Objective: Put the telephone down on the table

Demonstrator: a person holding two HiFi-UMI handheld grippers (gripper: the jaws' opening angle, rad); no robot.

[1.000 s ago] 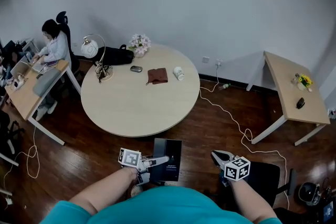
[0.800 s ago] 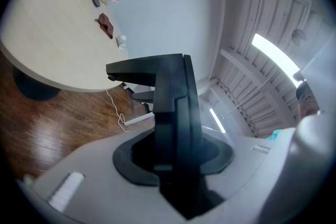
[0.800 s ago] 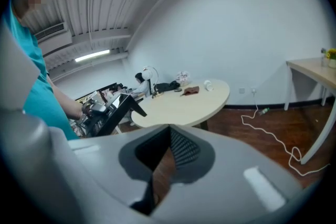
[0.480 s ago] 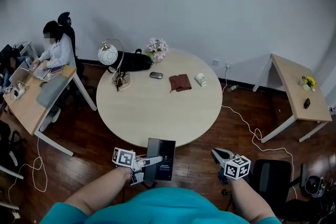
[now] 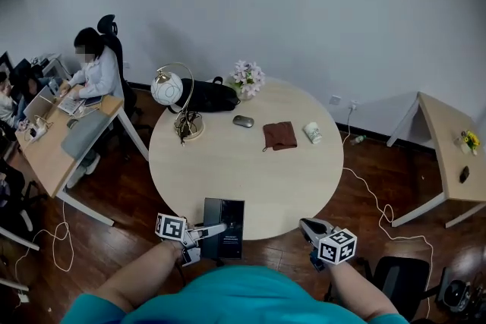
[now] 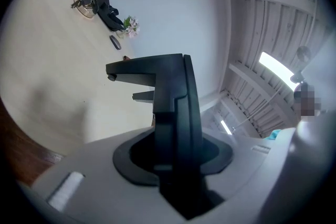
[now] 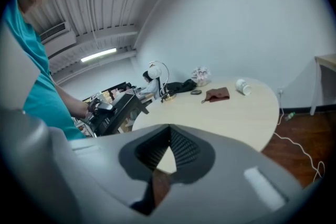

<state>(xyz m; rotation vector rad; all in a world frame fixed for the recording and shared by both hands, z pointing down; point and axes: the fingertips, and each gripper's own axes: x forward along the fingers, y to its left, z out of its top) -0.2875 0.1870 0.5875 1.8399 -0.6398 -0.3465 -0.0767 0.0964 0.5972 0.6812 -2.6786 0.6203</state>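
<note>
The telephone (image 5: 223, 218) is a flat black set, and my left gripper (image 5: 206, 231) is shut on its near end. It hangs level over the near edge of the round pale table (image 5: 250, 171). In the left gripper view the telephone (image 6: 173, 107) stands edge-on between the jaws and hides them. To the right, my right gripper (image 5: 308, 225) is held at the table's near edge with its fingers together and nothing in them. In the right gripper view its pads meet at the tip (image 7: 169, 134), and the telephone (image 7: 115, 110) shows at the left.
At the table's far side stand a lamp (image 5: 171, 92), a black bag (image 5: 209, 96), flowers (image 5: 247, 75), a mouse (image 5: 243, 121), a brown cloth (image 5: 279, 135) and a white cup (image 5: 312, 133). A person (image 5: 96, 72) sits at a desk on the left. Another desk (image 5: 452, 155) and a floor cable (image 5: 372, 193) lie right.
Both grippers have moved forward to the round table. The telephone, which hung over the floor, now reaches over the table's near edge. Both grips look unchanged.
</note>
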